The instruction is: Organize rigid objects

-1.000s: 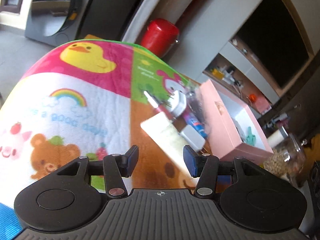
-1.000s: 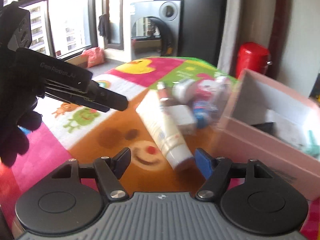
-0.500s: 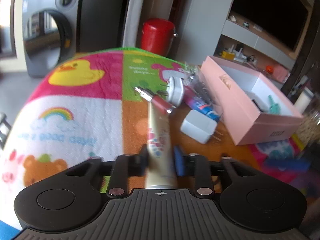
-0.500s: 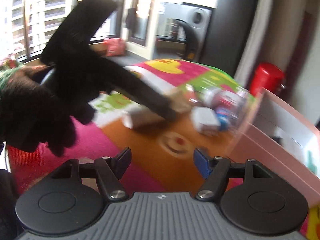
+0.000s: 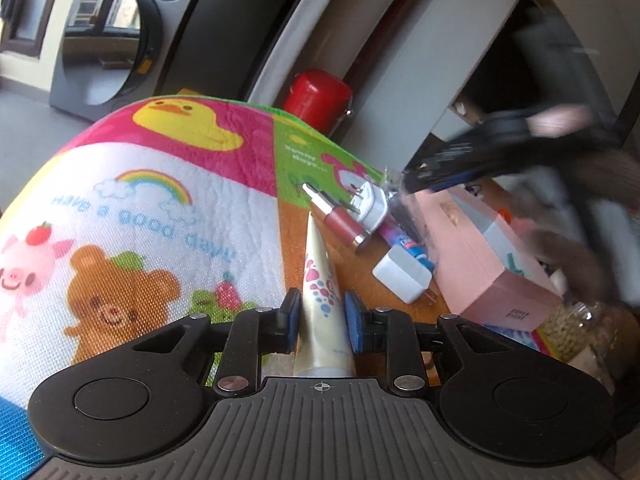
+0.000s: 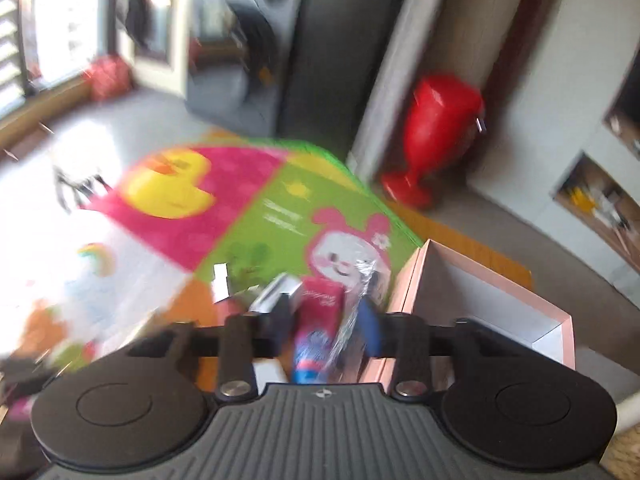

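Both hand-held grippers closed: left [image 5: 320, 320] clamps cream tube [image 5: 322, 304], right [image 6: 326, 322] seemingly packet [image 6: 320, 316].

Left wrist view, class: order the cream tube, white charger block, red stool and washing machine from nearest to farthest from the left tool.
1. Cream tube, between the pads.
2. White charger block, just right.
3. Red stool, beyond the mat.
4. Washing machine, far left.

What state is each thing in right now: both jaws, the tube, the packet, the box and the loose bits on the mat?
Left gripper: jaws shut on the cream tube.
Right gripper: jaws just closing, shut on the wrapped packet.
Pink box: open, lidless.
White charger: lying on the mat.
Maroon lipstick: lying flat.
White plug adapter: loose beside the lipstick.
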The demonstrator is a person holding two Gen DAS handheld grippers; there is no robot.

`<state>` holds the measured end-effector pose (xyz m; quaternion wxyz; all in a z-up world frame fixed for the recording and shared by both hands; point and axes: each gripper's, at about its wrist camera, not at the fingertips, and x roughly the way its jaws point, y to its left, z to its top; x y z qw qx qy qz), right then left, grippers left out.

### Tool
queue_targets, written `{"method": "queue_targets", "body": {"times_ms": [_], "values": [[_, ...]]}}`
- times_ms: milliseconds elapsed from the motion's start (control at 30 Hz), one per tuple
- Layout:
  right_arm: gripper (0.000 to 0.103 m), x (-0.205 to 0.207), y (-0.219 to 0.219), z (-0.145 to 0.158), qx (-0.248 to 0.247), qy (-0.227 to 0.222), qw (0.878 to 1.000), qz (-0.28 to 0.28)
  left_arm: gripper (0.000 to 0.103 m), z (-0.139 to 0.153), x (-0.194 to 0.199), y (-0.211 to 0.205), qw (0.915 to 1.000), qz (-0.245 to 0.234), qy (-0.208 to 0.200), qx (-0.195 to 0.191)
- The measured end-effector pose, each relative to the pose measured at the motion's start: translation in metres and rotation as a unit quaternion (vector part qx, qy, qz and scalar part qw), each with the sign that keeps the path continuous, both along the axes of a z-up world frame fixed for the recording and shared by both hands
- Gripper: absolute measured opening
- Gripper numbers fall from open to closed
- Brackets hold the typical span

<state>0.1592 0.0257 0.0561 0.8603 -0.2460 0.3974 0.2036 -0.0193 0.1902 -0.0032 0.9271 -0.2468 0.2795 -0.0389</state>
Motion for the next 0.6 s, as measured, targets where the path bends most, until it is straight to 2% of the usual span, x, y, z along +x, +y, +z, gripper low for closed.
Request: {"method": "queue_targets", "body": {"times_ms": [67, 133, 200, 300, 467, 500, 600], "values": [[0.025, 0.024, 0.015, -0.019, -0.033, 0.016, 0.999, -0.033, 0.027, 0.000, -0.001, 0.000, 1.0000, 0.000, -0.001, -0.004], [0.021, 0.030, 0.021, -0.036, -0.070, 0.016, 0.996, -0.053, 0.027, 0.000, -0.002, 0.002, 1.0000, 0.002, -0.004, -0.008], [0.021, 0.034, 0.030, -0.052, -0.113, -0.005, 0.992, -0.053, 0.027, -0.001, -0.003, 0.004, 0.9999, 0.007, -0.005, -0.013], [0.019, 0.033, 0.033, -0.059, -0.137, -0.020, 0.989, -0.050, 0.027, -0.002, -0.004, 0.008, 0.9997, 0.011, -0.004, -0.021], [0.017, 0.016, 0.031, -0.057, -0.120, 0.004, 0.992, -0.030, 0.027, -0.003, -0.003, 0.012, 0.9993, 0.014, -0.002, -0.036], [0.000, 0.011, 0.033, -0.057, -0.107, 0.022, 0.994, -0.015, 0.027, -0.004, -0.003, 0.013, 0.9992, 0.014, -0.001, -0.038], [0.000, -0.020, 0.028, -0.051, -0.076, 0.064, 0.995, 0.023, 0.027, -0.004, -0.004, 0.014, 0.9991, 0.016, -0.001, -0.040]]}}
